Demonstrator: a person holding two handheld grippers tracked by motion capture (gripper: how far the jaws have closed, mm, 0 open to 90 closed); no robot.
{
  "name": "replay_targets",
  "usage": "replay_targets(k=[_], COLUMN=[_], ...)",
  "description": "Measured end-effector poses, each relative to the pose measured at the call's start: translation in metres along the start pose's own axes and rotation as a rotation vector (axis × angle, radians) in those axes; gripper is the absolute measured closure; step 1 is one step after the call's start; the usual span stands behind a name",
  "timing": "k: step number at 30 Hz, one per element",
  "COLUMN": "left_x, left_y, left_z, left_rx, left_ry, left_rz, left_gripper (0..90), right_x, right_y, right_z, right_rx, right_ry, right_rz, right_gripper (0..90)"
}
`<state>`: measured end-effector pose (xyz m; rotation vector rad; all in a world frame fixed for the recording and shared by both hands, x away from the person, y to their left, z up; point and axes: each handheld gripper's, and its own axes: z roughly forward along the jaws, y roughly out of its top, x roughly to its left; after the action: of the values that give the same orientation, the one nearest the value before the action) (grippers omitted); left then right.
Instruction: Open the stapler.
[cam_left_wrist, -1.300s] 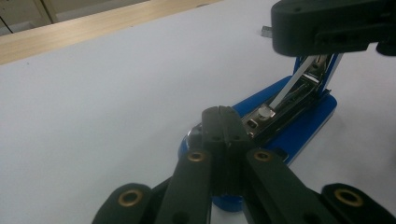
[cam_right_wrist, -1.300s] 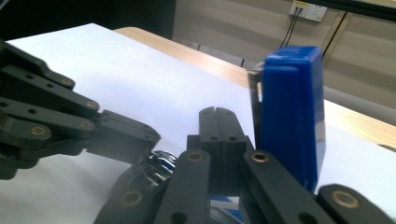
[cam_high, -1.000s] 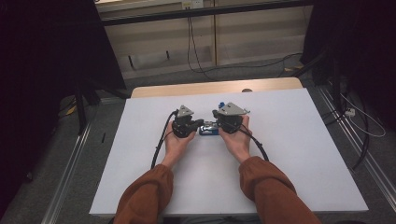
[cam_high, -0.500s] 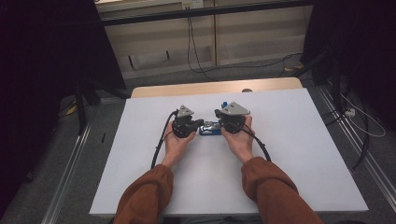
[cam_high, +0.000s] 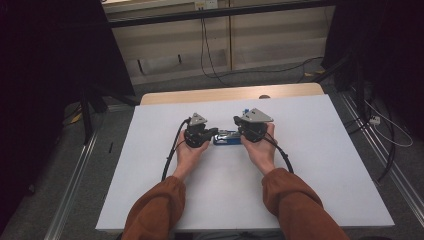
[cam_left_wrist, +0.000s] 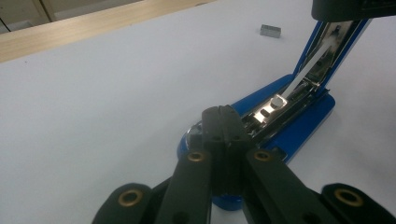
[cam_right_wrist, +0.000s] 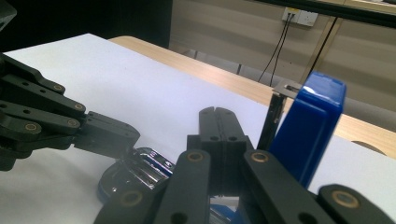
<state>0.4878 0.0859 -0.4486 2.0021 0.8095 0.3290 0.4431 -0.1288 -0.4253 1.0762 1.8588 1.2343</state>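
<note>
Two grippers meet at mid-worktop over a blue stapler, its lid swung up and its staple channel bared. The left gripper presses its closed, empty jaws on the base's front end; the right gripper, jaws likewise together, stands against the raised lid. If that prop slips, the lid may snap down. Farther off lies a staple strip.

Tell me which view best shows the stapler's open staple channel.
Left gripper view: the blue stapler lies hinged open, with its metal channel exposed lengthwise. Right gripper view shows its raised blue top and some metal. High view shows a small blue shape between the grippers.
</note>
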Motion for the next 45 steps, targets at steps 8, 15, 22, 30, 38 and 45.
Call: replay_targets(k=[8, 15, 22, 30, 38, 45], left_x=[0.0, 0.0, 0.0, 0.0, 0.0, 0.0], left_y=[0.0, 0.0, 0.0, 0.0, 0.0, 0.0], left_z=[0.0, 0.0, 0.0, 0.0, 0.0, 0.0], left_rx=[0.0, 0.001, -0.001, 0.001, 0.0, -0.002], left_ry=[-0.001, 0.0, -0.002, -0.001, -0.002, -0.004], left_rz=[-0.005, -0.006, -0.007, -0.004, -0.006, -0.008], left_gripper=[90.0, 90.0, 90.0, 90.0, 90.0, 90.0], right_x=[-0.002, -0.009, -0.01, -0.019, -0.024, -0.025], right_y=[-0.002, -0.005, -0.006, -0.013, -0.018, -0.018], right_z=[-0.003, -0.007, -0.008, -0.014, -0.017, -0.018], right_rx=[-0.006, -0.004, -0.005, 0.003, 0.009, 0.007], right_ry=[-0.007, -0.012, -0.013, -0.026, -0.028, -0.024], right_rz=[-0.002, 0.007, 0.011, 0.024, 0.035, 0.04], right_gripper=[90.0, 90.0, 90.0, 90.0, 90.0, 90.0])
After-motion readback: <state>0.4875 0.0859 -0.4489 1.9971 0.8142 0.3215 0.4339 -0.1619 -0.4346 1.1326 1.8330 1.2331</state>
